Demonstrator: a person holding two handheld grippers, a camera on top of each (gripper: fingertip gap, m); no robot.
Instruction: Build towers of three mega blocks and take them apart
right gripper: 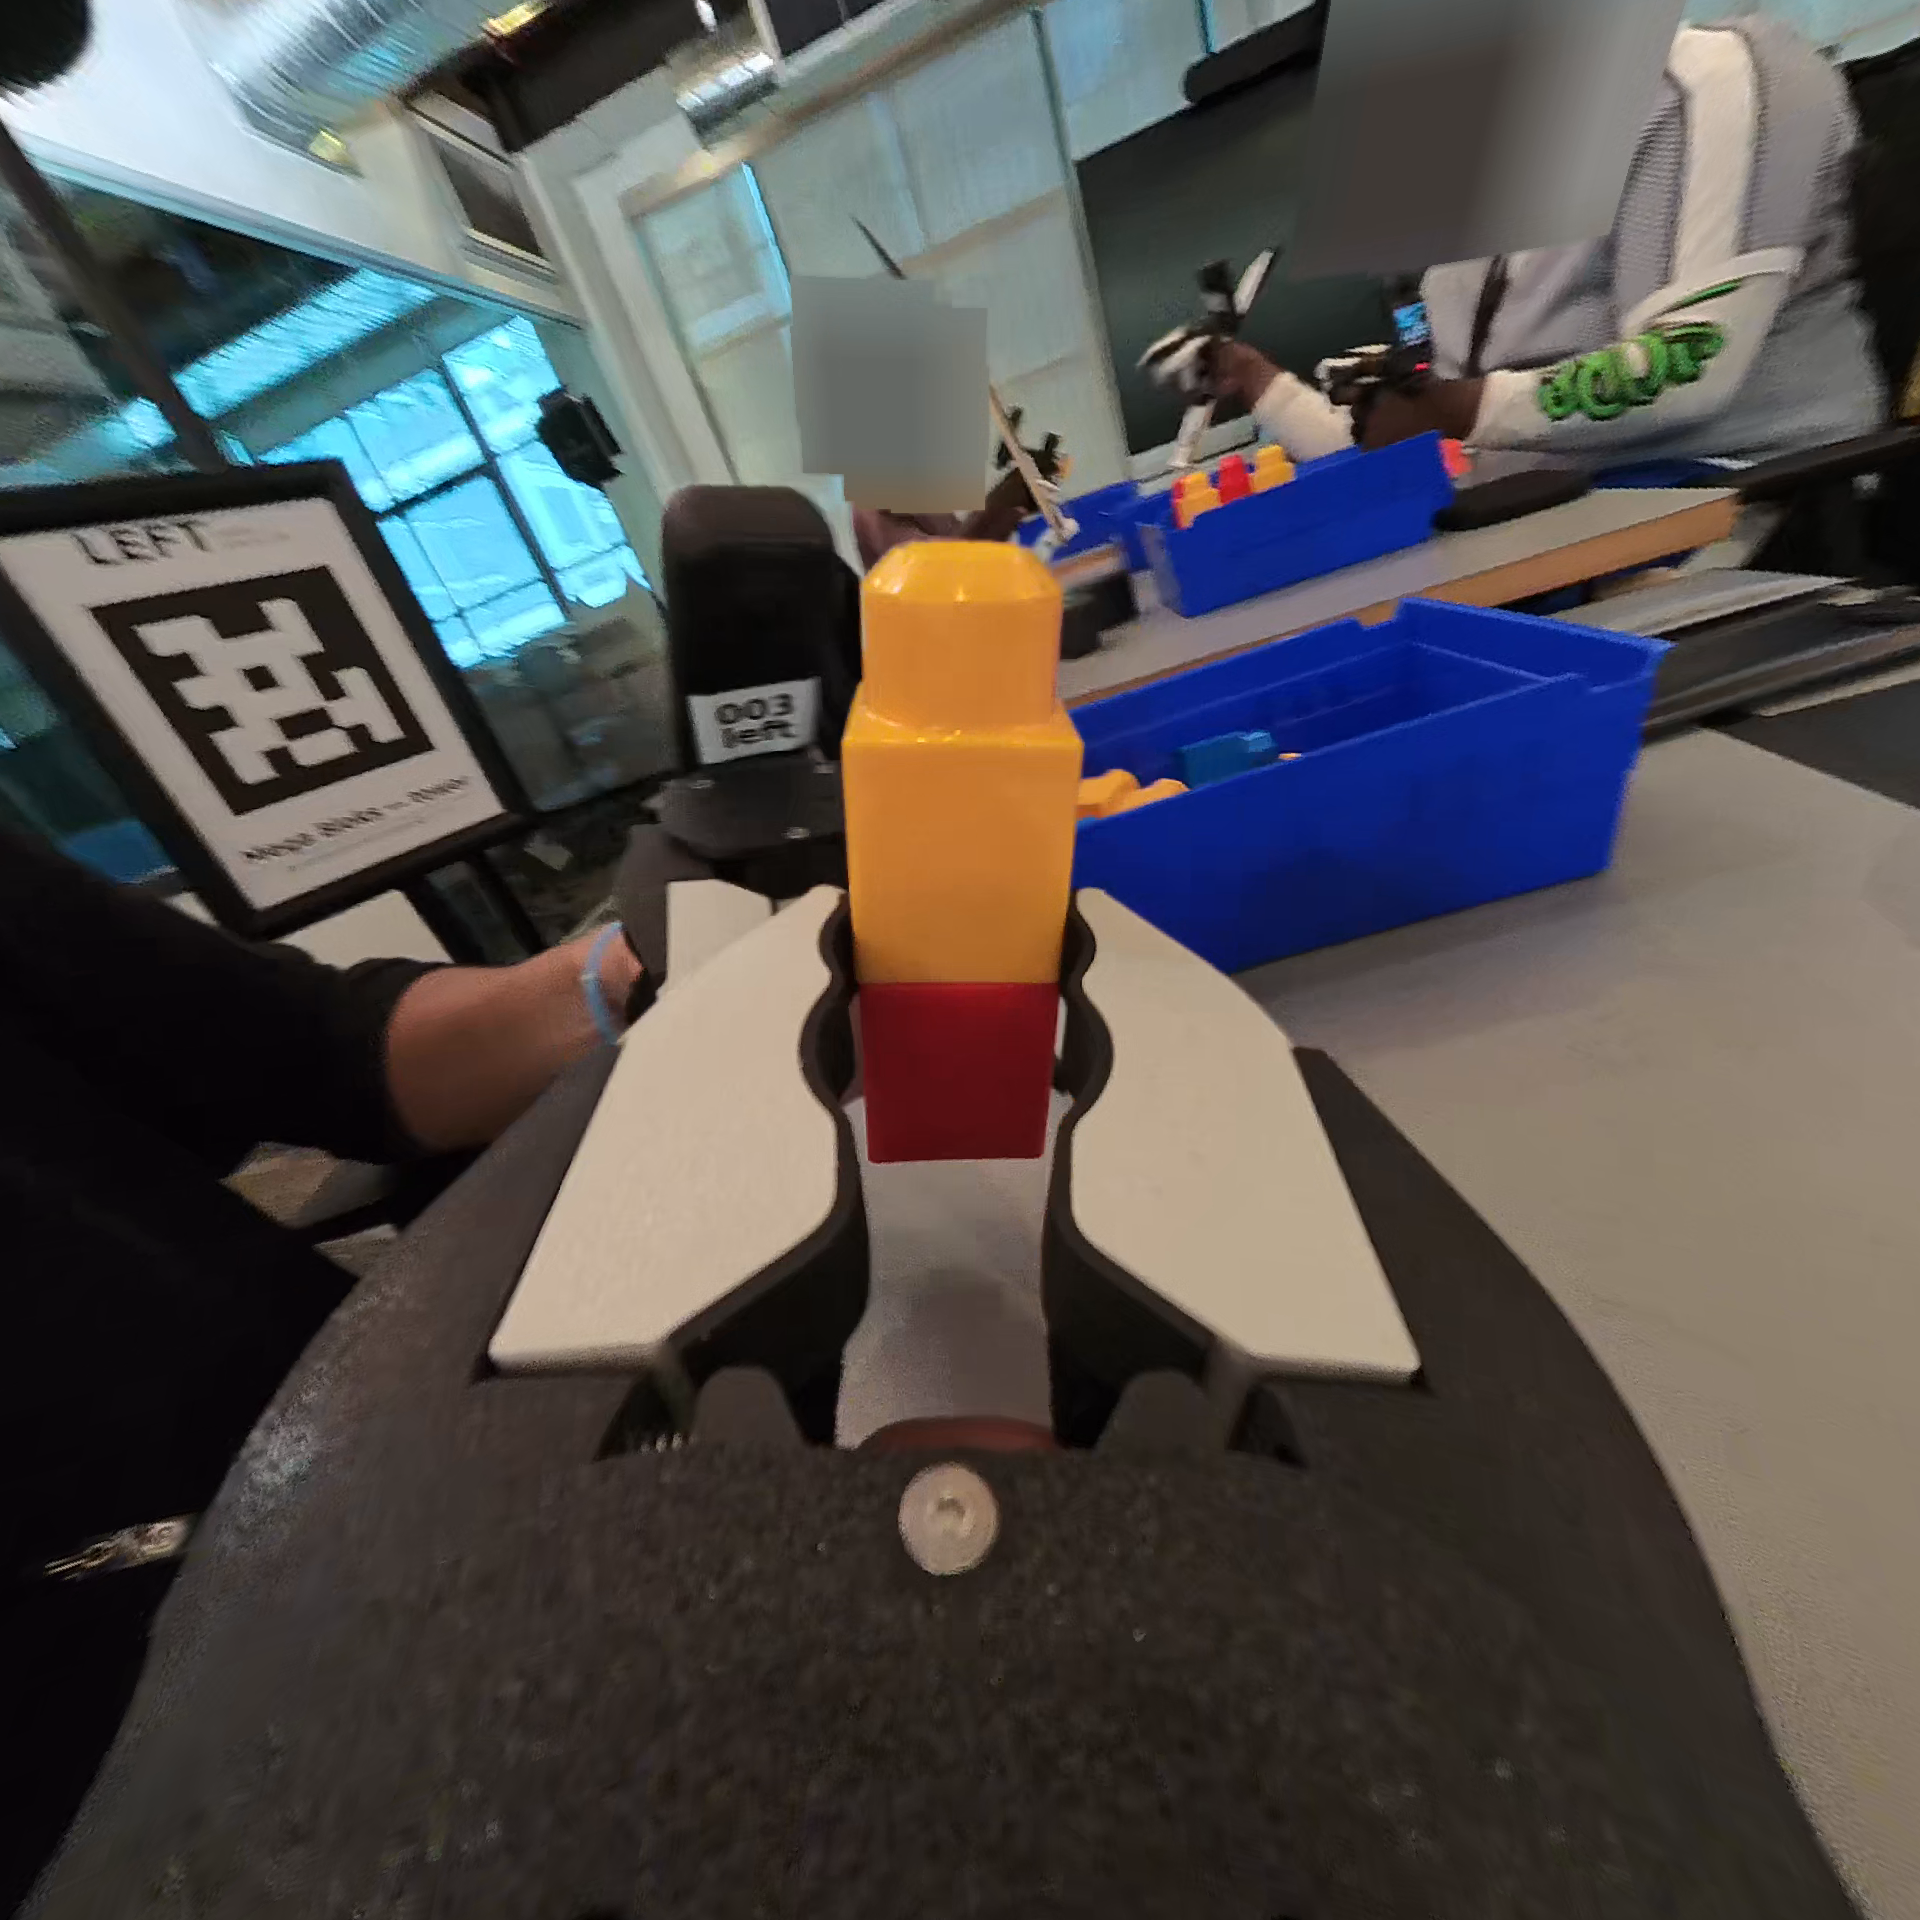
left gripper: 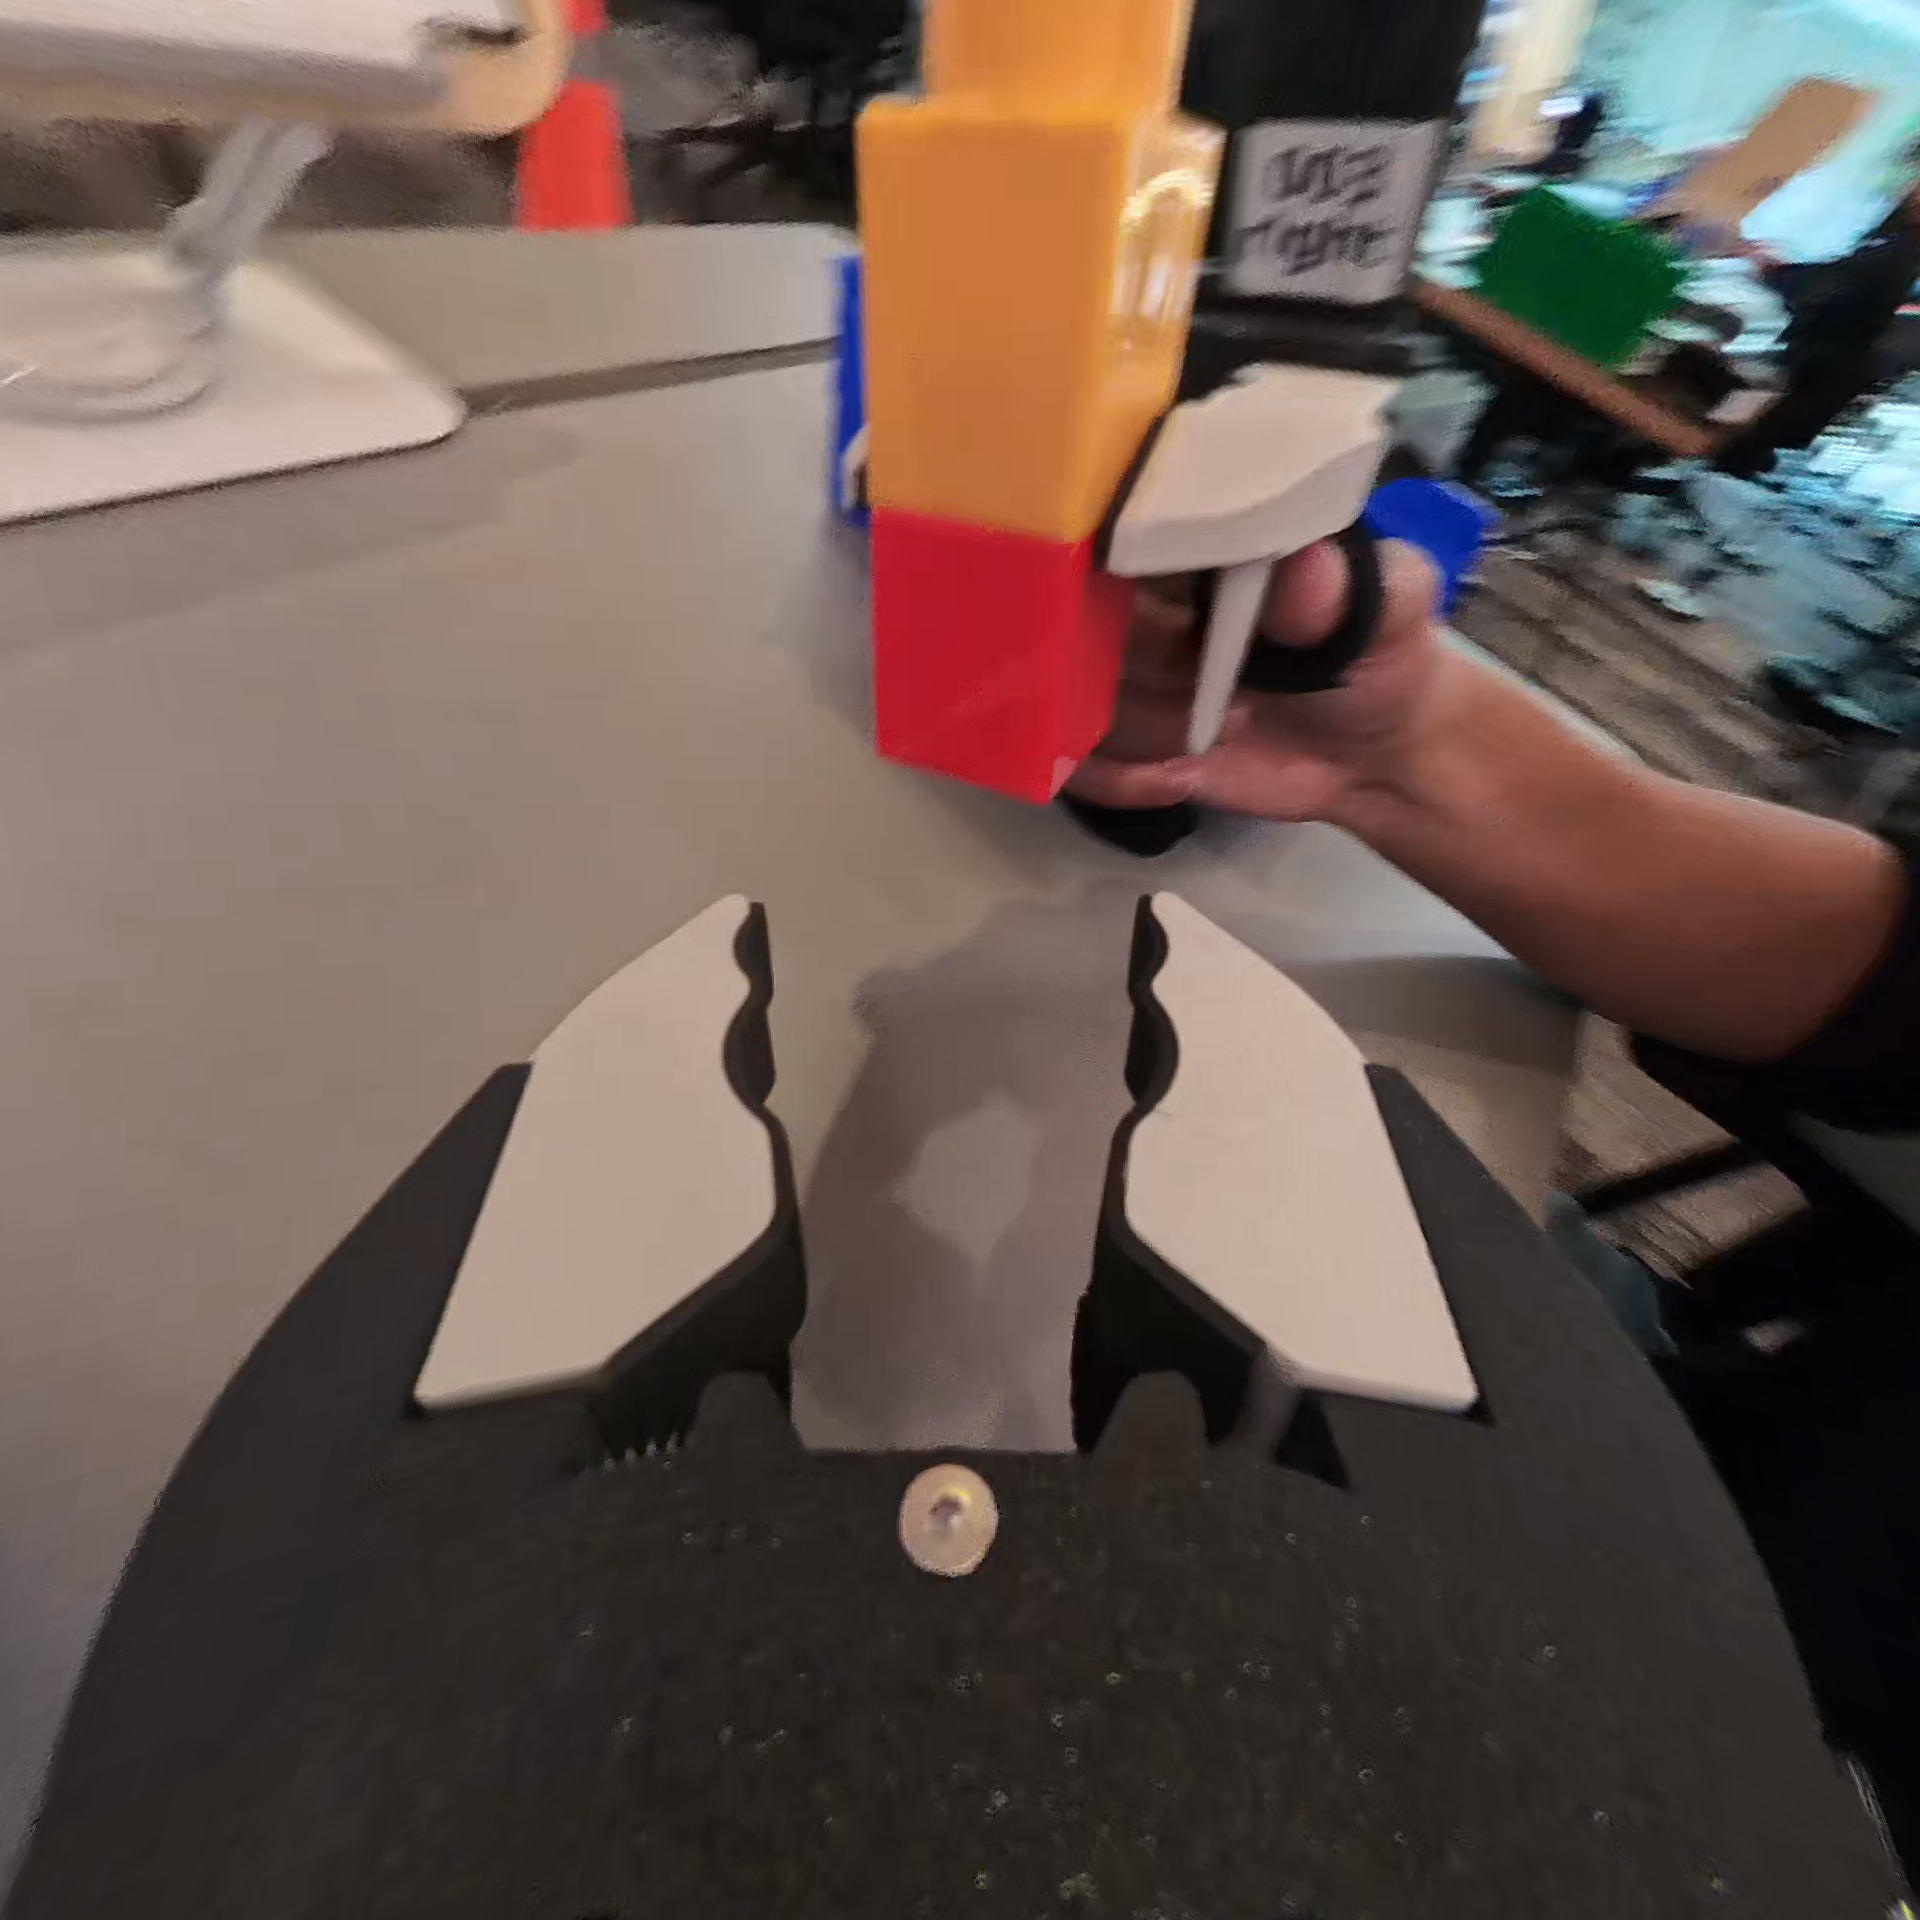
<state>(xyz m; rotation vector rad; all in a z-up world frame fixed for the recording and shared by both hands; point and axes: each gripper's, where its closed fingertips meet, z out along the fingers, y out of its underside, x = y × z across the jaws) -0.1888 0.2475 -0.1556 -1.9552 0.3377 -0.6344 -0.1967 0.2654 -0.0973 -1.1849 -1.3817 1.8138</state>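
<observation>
My right gripper (right gripper: pixel 958 914) is shut on a two-block stack, a yellow block (right gripper: pixel 956 821) on top of a red block (right gripper: pixel 956 1070). Its fingers pinch the stack at the seam and hold it upright a little above the grey table (right gripper: pixel 1558 1143). In the left wrist view the same yellow block (left gripper: pixel 987 312) and red block (left gripper: pixel 987 655) hang ahead of me, with the right gripper's white finger (left gripper: pixel 1236 488) and a hand beside them. My left gripper (left gripper: pixel 951 914) is open and empty, low over the table, short of the stack.
A blue bin (right gripper: pixel 1403 831) with several loose blocks stands behind the stack on the right. A framed marker board (right gripper: pixel 249 686) stands at the left. A white monitor stand (left gripper: pixel 208 364) sits far left. Other people work at a second table with blue bins (right gripper: pixel 1299 530). About 6 cm separates my left fingertips from my right.
</observation>
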